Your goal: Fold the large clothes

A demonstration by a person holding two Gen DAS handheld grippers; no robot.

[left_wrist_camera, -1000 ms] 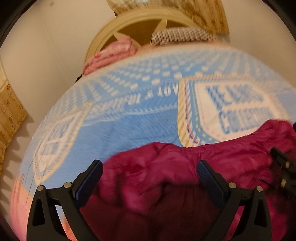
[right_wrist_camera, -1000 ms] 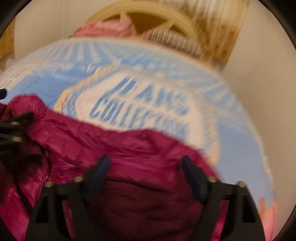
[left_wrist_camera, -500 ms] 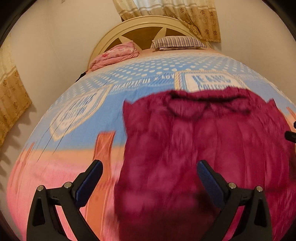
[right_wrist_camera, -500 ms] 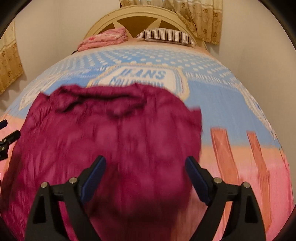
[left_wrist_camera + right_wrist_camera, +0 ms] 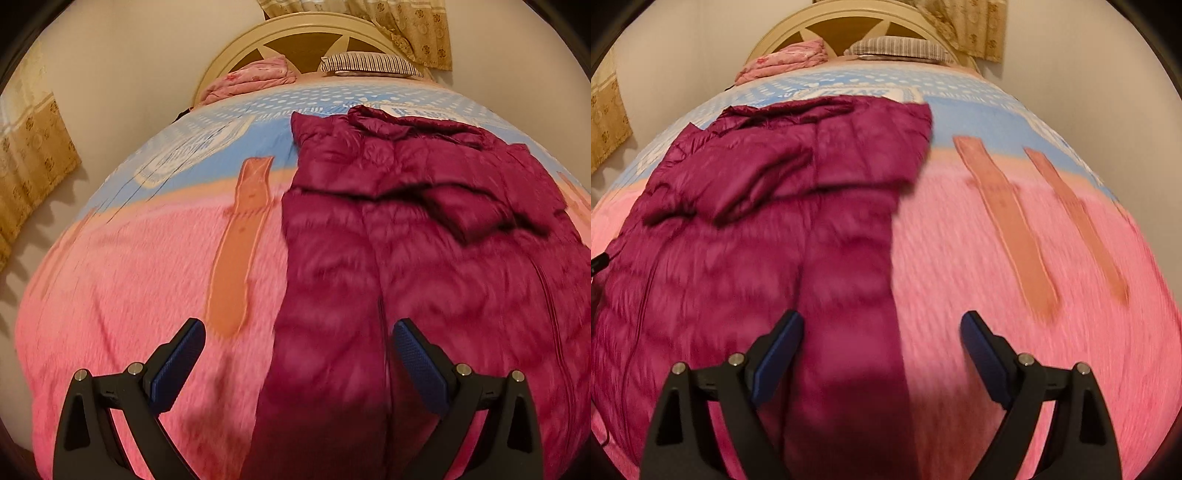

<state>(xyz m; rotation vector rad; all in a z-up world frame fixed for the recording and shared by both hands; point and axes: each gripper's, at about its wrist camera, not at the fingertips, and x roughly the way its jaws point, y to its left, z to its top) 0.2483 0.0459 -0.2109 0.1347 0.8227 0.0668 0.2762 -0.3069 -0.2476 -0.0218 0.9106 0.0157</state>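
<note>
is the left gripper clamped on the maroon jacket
No, the left gripper stands wide open above the maroon jacket, pads touching nothing.

Left gripper (image 5: pixel 297 349) fills the bottom of its view: two black plastic fingers, angular, each with a triangular cut-out near the base. Dark blue pads (image 5: pixel 419 363) line the inner faces, finely textured (a knurled, grippy look). Two round silver screws (image 5: pixel 463 368) sit on each finger, catching the light. Right gripper (image 5: pixel 881 341) is the twin: same black frame, same blue pads (image 5: pixel 777 360), same pairs of silver screws (image 5: pixel 736 357). At that view's left edge, a sliver of black hardware pokes in, too small to tell more.
</note>
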